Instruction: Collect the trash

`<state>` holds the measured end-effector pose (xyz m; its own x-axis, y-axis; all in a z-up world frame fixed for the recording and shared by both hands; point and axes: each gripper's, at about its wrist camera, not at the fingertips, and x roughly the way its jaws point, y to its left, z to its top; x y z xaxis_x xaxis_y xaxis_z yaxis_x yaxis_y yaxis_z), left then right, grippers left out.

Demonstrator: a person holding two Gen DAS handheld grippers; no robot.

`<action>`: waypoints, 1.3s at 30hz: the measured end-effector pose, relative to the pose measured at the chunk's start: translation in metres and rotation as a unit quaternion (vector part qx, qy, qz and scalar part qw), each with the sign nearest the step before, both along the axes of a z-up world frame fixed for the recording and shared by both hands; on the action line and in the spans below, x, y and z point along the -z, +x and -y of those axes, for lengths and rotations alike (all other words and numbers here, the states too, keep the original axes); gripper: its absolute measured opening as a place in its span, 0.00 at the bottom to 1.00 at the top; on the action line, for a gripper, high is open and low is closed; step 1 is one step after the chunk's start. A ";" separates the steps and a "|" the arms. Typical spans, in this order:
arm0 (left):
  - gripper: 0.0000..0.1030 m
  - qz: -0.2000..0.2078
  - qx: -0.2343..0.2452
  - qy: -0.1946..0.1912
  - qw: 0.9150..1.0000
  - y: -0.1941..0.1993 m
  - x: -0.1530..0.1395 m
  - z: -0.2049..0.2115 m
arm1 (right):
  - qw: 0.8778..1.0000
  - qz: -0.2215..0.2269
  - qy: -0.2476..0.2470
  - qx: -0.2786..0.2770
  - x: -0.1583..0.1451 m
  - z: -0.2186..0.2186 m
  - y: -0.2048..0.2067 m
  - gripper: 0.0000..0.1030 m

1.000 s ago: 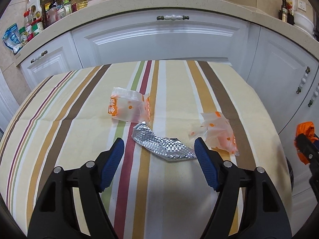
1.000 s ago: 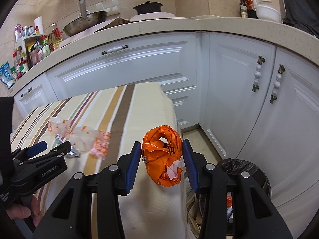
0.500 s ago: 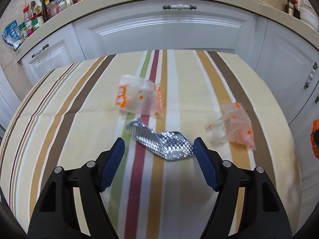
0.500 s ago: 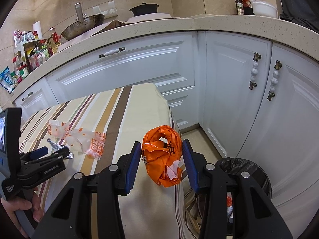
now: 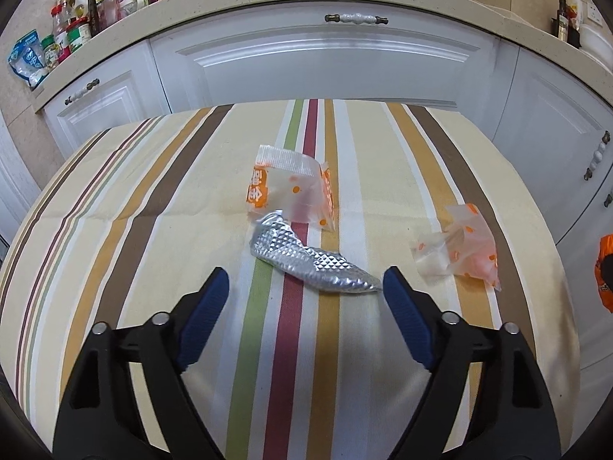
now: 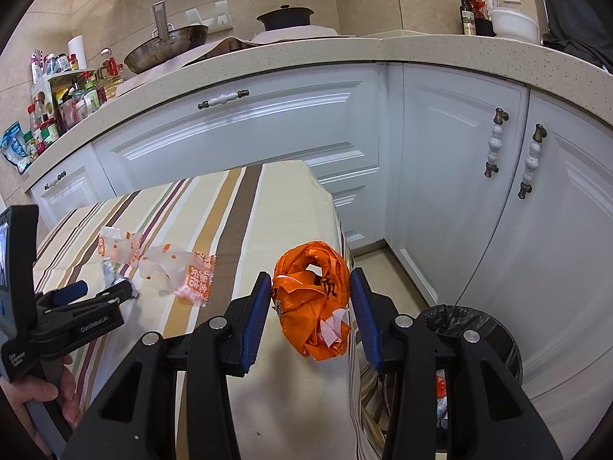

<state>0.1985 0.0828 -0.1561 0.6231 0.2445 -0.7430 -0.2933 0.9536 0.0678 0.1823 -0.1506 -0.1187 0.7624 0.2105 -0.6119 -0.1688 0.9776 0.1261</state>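
So partway through, I'd say: the right gripper (image 6: pixel 311 299) is clamped on a crumpled orange bag (image 6: pixel 312 299) just short of the black-lined bin (image 6: pixel 494 329), which already has scraps in it. Left on the striped tablecloth (image 5: pixel 153 230): a silver foil wrapper (image 5: pixel 310 258) and two clear orange-dotted wrappers (image 5: pixel 291 191) (image 5: pixel 458 247). The left gripper (image 5: pixel 304 283) has just been opening, nothing between its jaws, foil just ahead. Wrapper print is orange-and-white characters, unreadable.
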 end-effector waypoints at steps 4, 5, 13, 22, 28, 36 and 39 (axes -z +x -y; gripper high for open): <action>0.82 -0.014 0.013 0.006 1.000 0.008 0.004 0.003 | 1.000 -0.004 0.000 -0.002 0.002 -0.002 0.002 0.42; 0.82 -0.017 0.015 0.001 1.000 0.009 0.005 0.002 | 1.000 -0.006 0.000 -0.002 0.002 -0.002 0.003 0.42; 0.36 -0.011 0.001 -0.044 0.999 0.004 0.008 -0.011 | 1.000 -0.008 -0.001 0.002 0.003 -0.001 0.004 0.42; 0.00 0.002 0.007 -0.062 0.998 -0.008 0.006 -0.017 | 1.000 -0.006 -0.001 0.002 0.004 0.000 0.002 0.42; 0.00 0.014 0.012 -0.055 0.998 -0.020 0.002 -0.017 | 1.000 -0.004 -0.001 0.001 0.003 0.000 -0.001 0.42; 0.30 0.012 0.019 -0.041 0.999 -0.026 -0.001 -0.016 | 1.000 -0.003 -0.001 0.001 0.002 -0.001 -0.004 0.42; 0.51 0.025 -0.001 -0.044 0.999 -0.021 -0.006 -0.022 | 1.000 -0.005 -0.001 -0.001 0.002 -0.002 -0.003 0.42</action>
